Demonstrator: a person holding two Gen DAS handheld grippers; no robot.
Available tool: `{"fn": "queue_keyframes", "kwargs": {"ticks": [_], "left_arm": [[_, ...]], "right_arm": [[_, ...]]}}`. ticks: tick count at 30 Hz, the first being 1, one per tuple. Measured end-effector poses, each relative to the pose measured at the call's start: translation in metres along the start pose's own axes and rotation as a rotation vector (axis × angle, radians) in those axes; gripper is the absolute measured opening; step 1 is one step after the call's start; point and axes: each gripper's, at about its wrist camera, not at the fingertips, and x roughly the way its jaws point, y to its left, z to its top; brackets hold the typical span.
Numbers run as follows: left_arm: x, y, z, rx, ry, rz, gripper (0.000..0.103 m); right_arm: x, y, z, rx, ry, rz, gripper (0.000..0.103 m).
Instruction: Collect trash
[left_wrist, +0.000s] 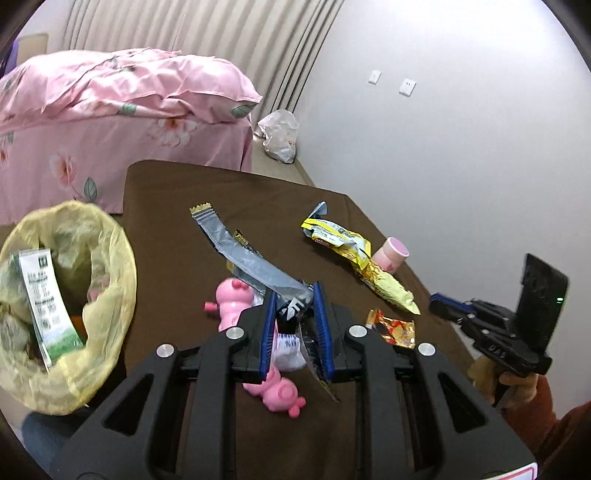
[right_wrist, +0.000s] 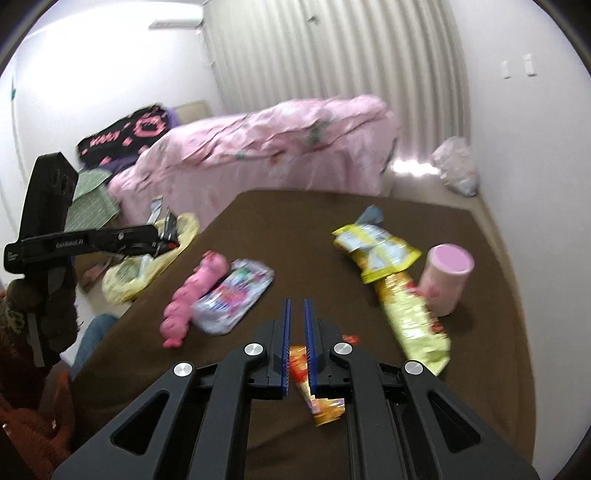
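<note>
My left gripper (left_wrist: 295, 295) is shut on a long silver foil wrapper (left_wrist: 243, 254) and holds it above the brown table (left_wrist: 177, 221). A bin lined with a yellow bag (left_wrist: 110, 266) stands at the table's left edge, with trash inside. My right gripper (right_wrist: 297, 306) is shut on a small orange wrapper (right_wrist: 301, 365) lifted off the table. A yellow snack bag (left_wrist: 340, 240) and a pale yellow-green snack bag (left_wrist: 391, 288) lie on the right. The left gripper also shows in the right wrist view (right_wrist: 162, 240), over the bin.
A pink pig toy (right_wrist: 192, 295) and a packet of tissues (right_wrist: 232, 295) lie mid-table. A pink cup (right_wrist: 447, 280) stands at the right by the snack bags. A bed with pink covers (left_wrist: 110, 110) is behind. A white plastic bag (left_wrist: 280, 136) sits on the floor by the wall.
</note>
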Motion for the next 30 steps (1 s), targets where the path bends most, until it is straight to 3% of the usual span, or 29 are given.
{"fn": "queue_keyframes", "kwargs": {"ticks": [3,4,5,8,12,15,18,19,21,22,26,30], "left_arm": [[0.005,-0.006,-0.019,0.003,0.044,-0.068,0.019],[0.008,-0.009,-0.026,0.005,0.06,-0.085,0.019],[0.016,-0.015,-0.035,0.013,0.094,-0.113,0.019],[0.04,-0.032,-0.055,0.042,0.173,-0.146,0.019],[0.063,-0.049,-0.073,0.1,0.256,-0.139,0.023],[0.063,-0.053,-0.076,0.133,0.264,-0.115,0.056],[0.059,-0.051,-0.078,0.13,0.276,-0.103,0.059],[0.06,-0.05,-0.081,0.123,0.282,-0.094,0.059],[0.058,-0.048,-0.084,0.114,0.292,-0.077,0.061],[0.059,-0.047,-0.084,0.111,0.295,-0.073,0.063],[0.061,-0.053,-0.088,0.126,0.31,-0.076,0.08],[0.065,-0.063,-0.086,0.169,0.311,-0.045,0.081]], "right_arm": [[0.009,-0.007,-0.009,0.016,0.039,-0.026,0.017],[0.011,-0.013,-0.013,0.031,0.052,-0.036,0.041],[0.012,-0.018,-0.016,0.047,0.054,-0.035,0.057],[0.019,-0.039,-0.024,0.117,0.082,-0.009,0.059],[0.037,-0.057,-0.037,0.133,0.149,-0.042,0.059],[0.053,-0.057,-0.047,0.111,0.215,-0.027,0.059],[0.051,-0.054,-0.051,0.112,0.185,0.007,0.056],[0.051,-0.053,-0.051,0.109,0.179,0.013,0.042],[0.047,-0.048,-0.05,0.079,0.166,-0.003,0.033],[0.045,-0.046,-0.05,0.059,0.159,-0.012,0.023],[0.029,-0.041,-0.05,0.051,0.107,-0.019,0.018],[0.009,-0.048,-0.049,0.087,0.05,-0.036,0.018]]}}
